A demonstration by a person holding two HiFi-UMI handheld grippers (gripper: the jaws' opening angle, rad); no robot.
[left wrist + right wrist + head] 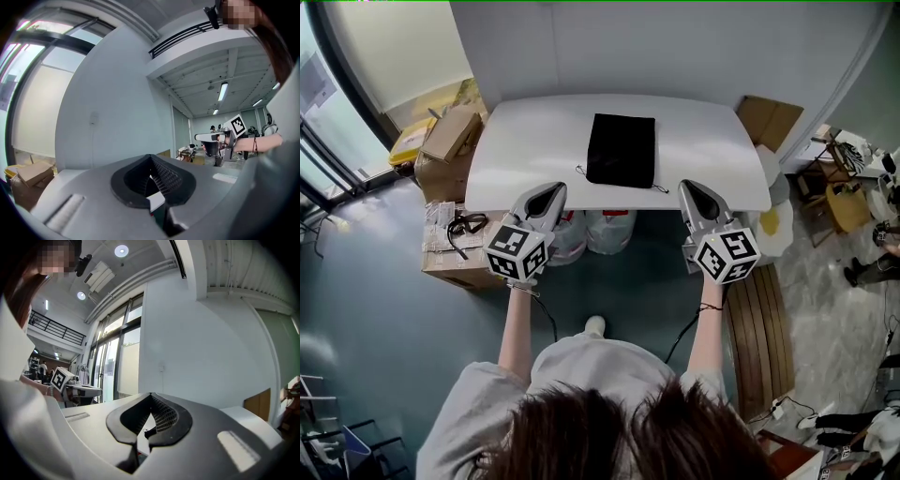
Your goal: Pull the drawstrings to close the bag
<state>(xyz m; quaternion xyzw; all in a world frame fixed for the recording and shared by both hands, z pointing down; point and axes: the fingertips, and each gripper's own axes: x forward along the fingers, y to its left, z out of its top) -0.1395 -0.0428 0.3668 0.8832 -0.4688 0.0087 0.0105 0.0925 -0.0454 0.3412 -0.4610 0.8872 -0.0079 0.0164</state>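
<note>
- The black bag (622,148) lies flat on the white table (525,141), midway between its left and right ends, with its mouth end towards the table's near edge
- Its drawstrings (579,172) trail out from the bag's two near corners, one to each side (thin dark threads on the white top), and lie loose just inside the near edge
- The left gripper (551,191) is held level, its tip reaching over the near edge, left of the bag and apart from it; its fingers are pressed together with nothing between them
- The right gripper (688,187) reaches over the near edge on the bag's other side, towards the right corner; its fingers are likewise closed on nothing, the tip near the right string's end
- Cardboard boxes (450,136) stand on the floor beside the table's left end
</note>
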